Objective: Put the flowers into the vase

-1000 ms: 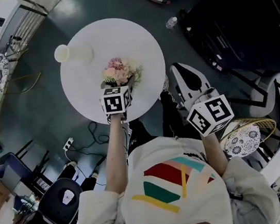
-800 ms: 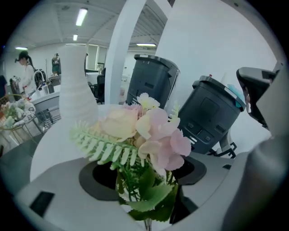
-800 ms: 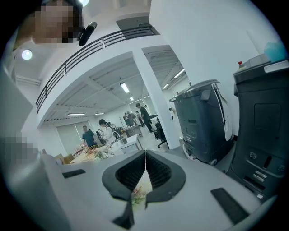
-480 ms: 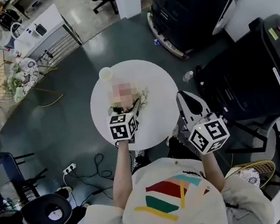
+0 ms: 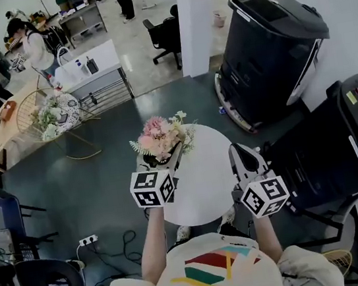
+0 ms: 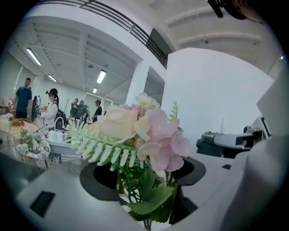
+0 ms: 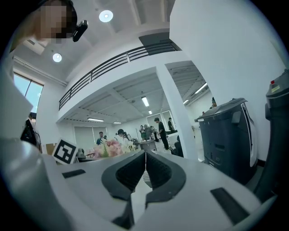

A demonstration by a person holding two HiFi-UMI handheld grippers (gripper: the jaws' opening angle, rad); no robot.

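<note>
The left gripper (image 5: 166, 158) pinches the flowers (image 6: 135, 131) low down by their green stems (image 6: 146, 219), so the pink and cream heads stand upright above the jaws. The bunch is in the air, over the far left edge of the round white table (image 5: 206, 188). The right gripper (image 7: 144, 155) has its jaws pressed together with nothing between them, and it hangs near the right edge of the table. The vase I cannot find in any view; perhaps the bunch hides it. I judge the step to be carrying the flowers to the vase. Next, the stems must point downward and line up over the vase's mouth before the jaws let go.
</note>
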